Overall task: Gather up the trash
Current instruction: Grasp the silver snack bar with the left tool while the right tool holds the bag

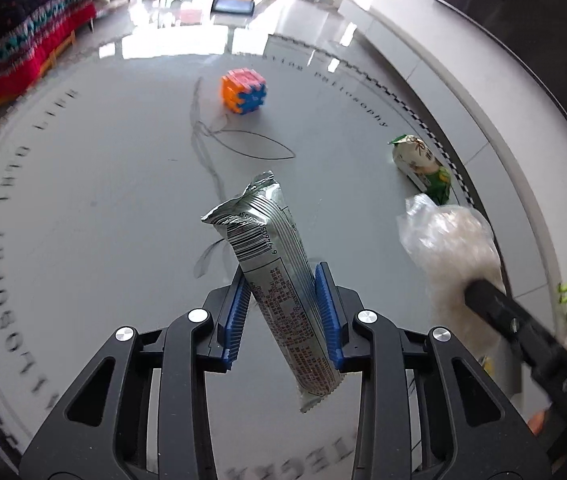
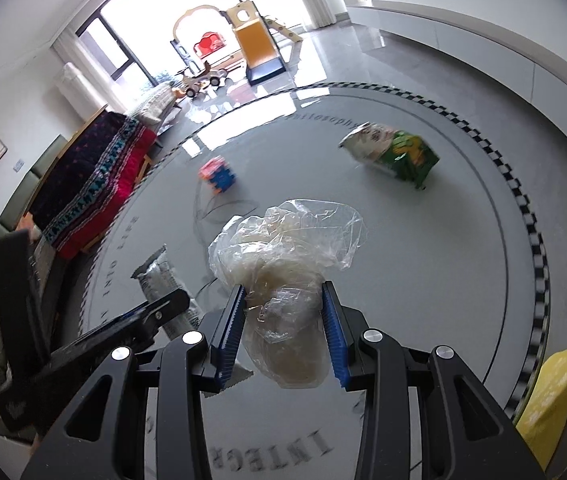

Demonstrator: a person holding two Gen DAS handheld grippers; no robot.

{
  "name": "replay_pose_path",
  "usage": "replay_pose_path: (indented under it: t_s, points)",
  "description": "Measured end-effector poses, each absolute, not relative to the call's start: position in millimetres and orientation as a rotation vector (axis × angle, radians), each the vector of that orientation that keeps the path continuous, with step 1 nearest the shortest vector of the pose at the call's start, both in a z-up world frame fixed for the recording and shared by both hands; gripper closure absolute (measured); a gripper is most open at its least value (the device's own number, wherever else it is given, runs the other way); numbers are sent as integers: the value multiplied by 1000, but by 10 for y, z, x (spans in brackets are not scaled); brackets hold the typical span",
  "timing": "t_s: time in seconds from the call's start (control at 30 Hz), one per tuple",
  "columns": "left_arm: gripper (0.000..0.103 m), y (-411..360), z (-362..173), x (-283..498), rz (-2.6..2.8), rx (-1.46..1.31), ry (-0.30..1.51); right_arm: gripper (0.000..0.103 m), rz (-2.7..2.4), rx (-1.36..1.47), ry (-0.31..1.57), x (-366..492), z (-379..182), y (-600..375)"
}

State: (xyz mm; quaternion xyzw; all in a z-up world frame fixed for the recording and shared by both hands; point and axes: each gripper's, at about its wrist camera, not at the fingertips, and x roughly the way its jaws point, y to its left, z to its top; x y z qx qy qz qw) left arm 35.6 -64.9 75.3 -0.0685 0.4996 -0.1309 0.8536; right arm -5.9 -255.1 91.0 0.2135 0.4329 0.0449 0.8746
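Observation:
My left gripper is shut on a long silver snack wrapper and holds it above the round grey table. My right gripper is shut on a crumpled clear plastic bag, also held above the table. The bag and the right gripper show at the right of the left wrist view. The wrapper and the left gripper show at the lower left of the right wrist view. A green and white snack bag lies near the table's right edge; it also shows in the right wrist view.
An orange, pink and blue block cube stands at the far middle of the table. A yellow bag is at the lower right. A sofa with a dark and red blanket stands left of the table. A yellow toy slide is beyond.

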Motion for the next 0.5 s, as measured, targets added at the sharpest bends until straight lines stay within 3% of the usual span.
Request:
replay_pose_path:
  t_s: [0.5]
  points:
    - [70,716,929,-757,-129,-228,929,64,284,298,922,-667,1145,-1161]
